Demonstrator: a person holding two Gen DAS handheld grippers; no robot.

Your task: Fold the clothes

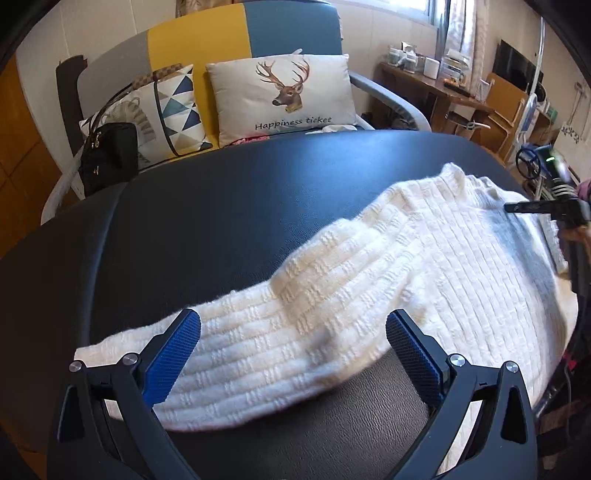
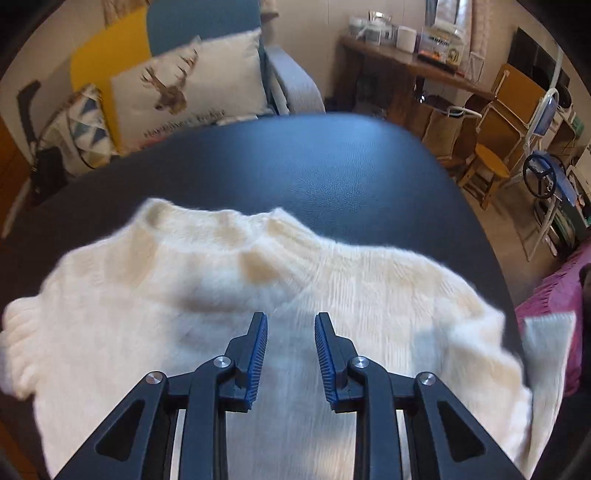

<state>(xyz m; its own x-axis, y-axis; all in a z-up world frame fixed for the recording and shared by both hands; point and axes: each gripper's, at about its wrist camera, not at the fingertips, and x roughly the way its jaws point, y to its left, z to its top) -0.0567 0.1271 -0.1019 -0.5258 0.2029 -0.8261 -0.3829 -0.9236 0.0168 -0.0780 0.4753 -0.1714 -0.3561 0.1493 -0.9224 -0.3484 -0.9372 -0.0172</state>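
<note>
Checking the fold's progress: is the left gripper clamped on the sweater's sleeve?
No, the left gripper stands wide open over the white sweater sleeve, pads apart.

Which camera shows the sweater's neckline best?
The right wrist view: the white sweater's collar lies ahead of the gripper, fully in frame, though blurred. The left wrist view shows mainly a sleeve and the body, with the collar small at the far end.

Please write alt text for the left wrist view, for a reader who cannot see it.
The open left gripper hovers over a sleeve of a white knit sweater spread on a dark table. The right gripper reaches in at the right edge, and a sofa with cushions stands behind.
</note>
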